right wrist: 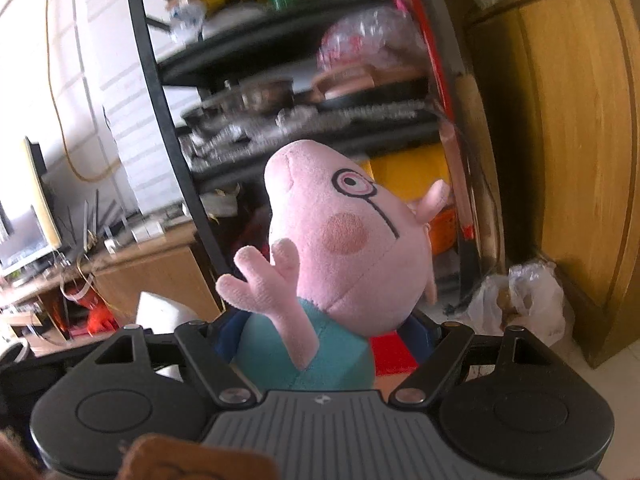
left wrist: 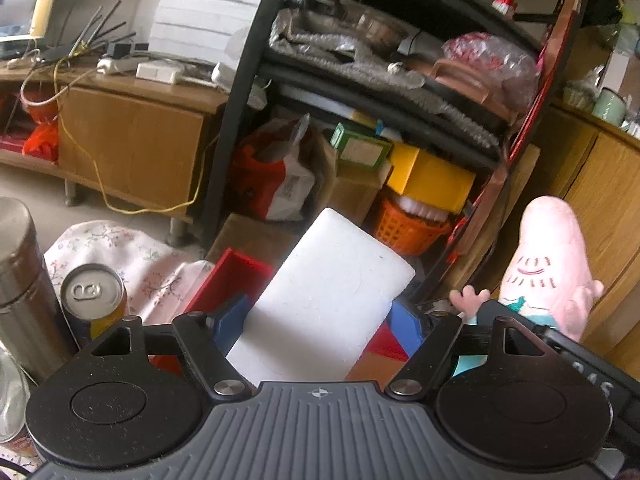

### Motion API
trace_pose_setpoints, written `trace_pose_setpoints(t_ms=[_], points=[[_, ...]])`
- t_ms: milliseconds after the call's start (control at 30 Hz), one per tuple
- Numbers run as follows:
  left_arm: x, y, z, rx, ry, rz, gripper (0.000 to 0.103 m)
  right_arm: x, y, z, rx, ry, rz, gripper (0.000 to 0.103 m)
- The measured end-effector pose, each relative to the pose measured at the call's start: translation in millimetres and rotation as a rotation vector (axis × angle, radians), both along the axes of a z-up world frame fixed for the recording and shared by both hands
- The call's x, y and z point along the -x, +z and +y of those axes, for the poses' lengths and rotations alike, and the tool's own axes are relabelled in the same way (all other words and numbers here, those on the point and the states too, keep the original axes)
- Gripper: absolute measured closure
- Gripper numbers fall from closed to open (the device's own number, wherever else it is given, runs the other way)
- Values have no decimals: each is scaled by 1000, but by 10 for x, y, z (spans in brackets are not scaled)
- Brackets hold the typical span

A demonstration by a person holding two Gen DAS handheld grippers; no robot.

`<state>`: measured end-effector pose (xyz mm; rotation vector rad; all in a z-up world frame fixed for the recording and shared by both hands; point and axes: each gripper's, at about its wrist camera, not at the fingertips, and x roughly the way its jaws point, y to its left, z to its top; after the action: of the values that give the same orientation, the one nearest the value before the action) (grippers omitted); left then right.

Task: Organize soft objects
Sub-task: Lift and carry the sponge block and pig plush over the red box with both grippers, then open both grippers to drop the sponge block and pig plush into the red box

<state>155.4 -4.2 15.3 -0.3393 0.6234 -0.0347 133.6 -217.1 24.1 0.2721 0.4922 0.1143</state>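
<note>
Shelving (left wrist: 256,80), a tall black metal rack crammed with pots, bags and boxes, fills the background of both wrist views and serves as the landmark here. Just in front of its lowest shelf, an open red box (left wrist: 236,276) sits on the floor. Over that box, the left gripper (left wrist: 318,316) has its blue fingers (left wrist: 230,318) clamped on the two long sides of a white foam block (left wrist: 332,292), which tilts up and away toward the rack. Beside the block, toward the rack's right-hand post, the right gripper (right wrist: 320,332) holds a pink pig plush toy (right wrist: 344,248) by its teal-shirted body, fingers pressed against either side; the head with drawn-on glasses and one raised arm stand above the jaws. Left of the rack's foot, well apart from it, a steel thermos flask (left wrist: 20,280) stands upright, with a drink can (left wrist: 94,294) just beside it, both before a floral cloth (left wrist: 132,256).
</note>
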Motion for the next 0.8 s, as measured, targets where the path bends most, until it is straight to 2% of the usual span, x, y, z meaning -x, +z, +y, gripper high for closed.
trace_pose_setpoints(t_ms=[267,367,567,800], points=[[-144,-179,18,-39,16,55,19,-232,-252,-2,21,-20,82,51],[-150,-199,34,-59,27,68,5,-230,-252,-15,26,-25,86,49],[-92,-177,88,-64,36,77,5,-162,-191,-107,-16,-34,95,48],[95,-128,123,-75,24,78,5,42,-201,-136,-65,-11,153,47]])
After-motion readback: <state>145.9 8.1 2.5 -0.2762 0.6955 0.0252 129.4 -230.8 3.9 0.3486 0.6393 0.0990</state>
